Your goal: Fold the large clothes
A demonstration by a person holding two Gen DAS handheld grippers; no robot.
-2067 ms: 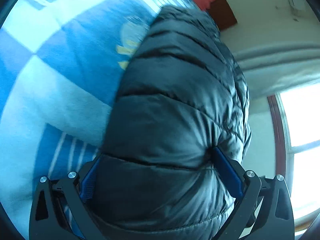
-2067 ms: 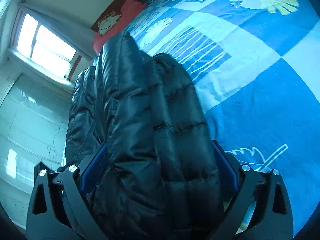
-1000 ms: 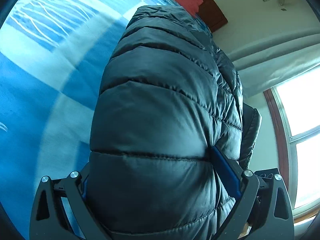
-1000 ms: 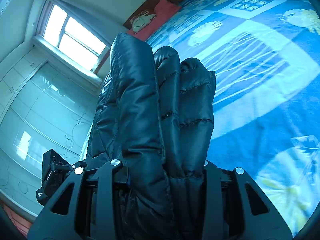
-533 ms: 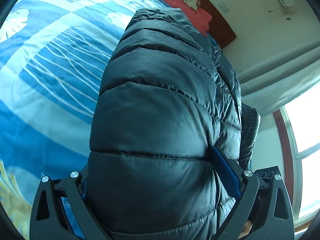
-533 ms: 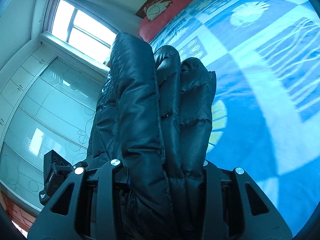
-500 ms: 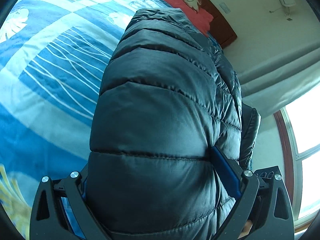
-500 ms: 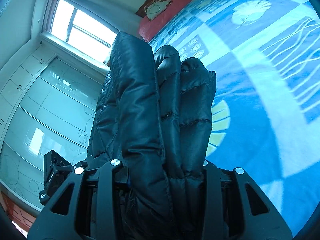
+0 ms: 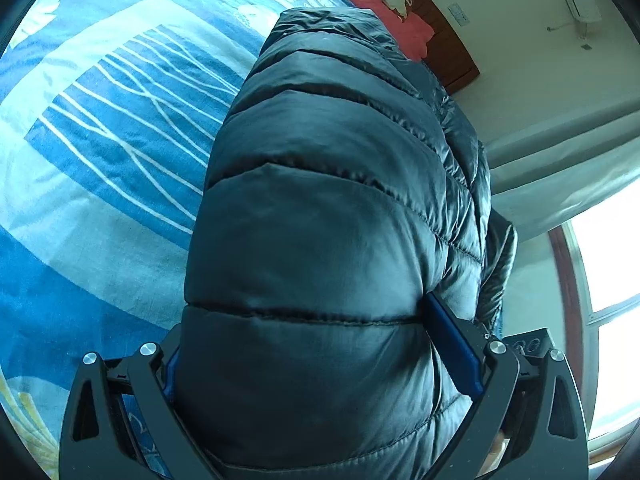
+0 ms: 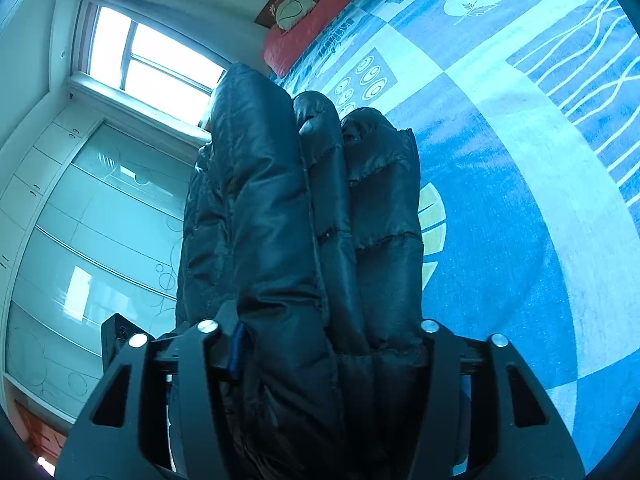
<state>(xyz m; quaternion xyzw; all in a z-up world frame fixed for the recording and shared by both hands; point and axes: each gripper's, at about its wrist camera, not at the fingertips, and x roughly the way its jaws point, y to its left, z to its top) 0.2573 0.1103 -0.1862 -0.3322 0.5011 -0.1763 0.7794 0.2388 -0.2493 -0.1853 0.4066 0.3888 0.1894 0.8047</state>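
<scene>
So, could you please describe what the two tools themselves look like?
Both the left tool and the right tool have matte black angular linkage arms with triangular cut-outs and round silver pivot bolts. Blue pads line the fingers. No cables, markings or sleeves show.

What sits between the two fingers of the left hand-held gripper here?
A thick fold of the dark puffer jacket fills the gap between the left hand-held gripper's blue-padded fingers, as the left wrist view shows.

**Glossy quilting over matt cotton**

The puffer jacket [image 9: 320,248] is slick, shiny synthetic cloth, stitched into padded channels. At 9 o'clock the bedspread [image 9: 100,140] looks like soft matt woven cloth. The left gripper [image 9: 320,360] is matt black plastic with bright metal screws. At 9 o'clock in the right wrist view, the wardrobe doors [image 10: 80,220] are smooth frosted glass.
</scene>
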